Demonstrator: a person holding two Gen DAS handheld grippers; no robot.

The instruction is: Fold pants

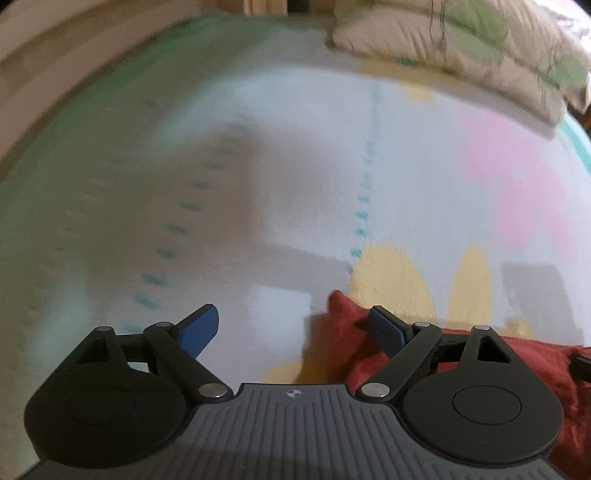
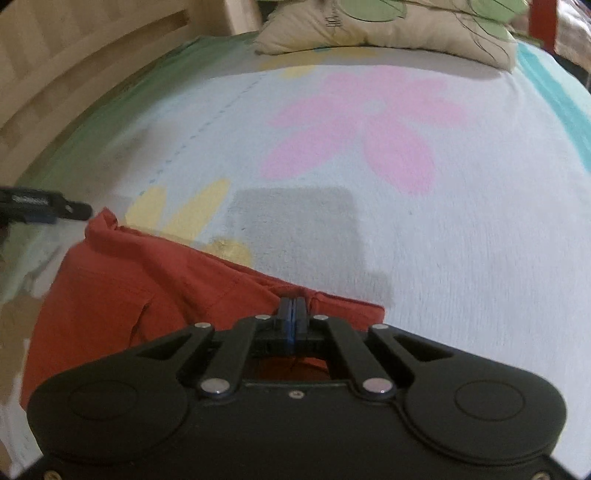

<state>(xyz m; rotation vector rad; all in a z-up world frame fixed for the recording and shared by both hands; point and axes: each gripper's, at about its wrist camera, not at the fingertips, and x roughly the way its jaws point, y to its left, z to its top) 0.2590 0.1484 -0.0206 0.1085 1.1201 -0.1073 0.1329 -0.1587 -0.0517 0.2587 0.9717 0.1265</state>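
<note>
Spreading wide over bare sheet, the left gripper (image 1: 291, 332) has its blue pads apart, gripping nothing, with the raised left corner of the red pants (image 2: 147, 295) just beside its right pad. Rightward, the right gripper (image 2: 292, 314) is clamped on the pants' far edge. Open bedsheet (image 2: 461, 221) stretches beyond to the far pillow (image 2: 369, 33).

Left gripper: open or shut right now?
Open. In the left wrist view the left gripper has its blue pads spread wide, nothing between them; the red pants corner sits by the right pad.
</note>
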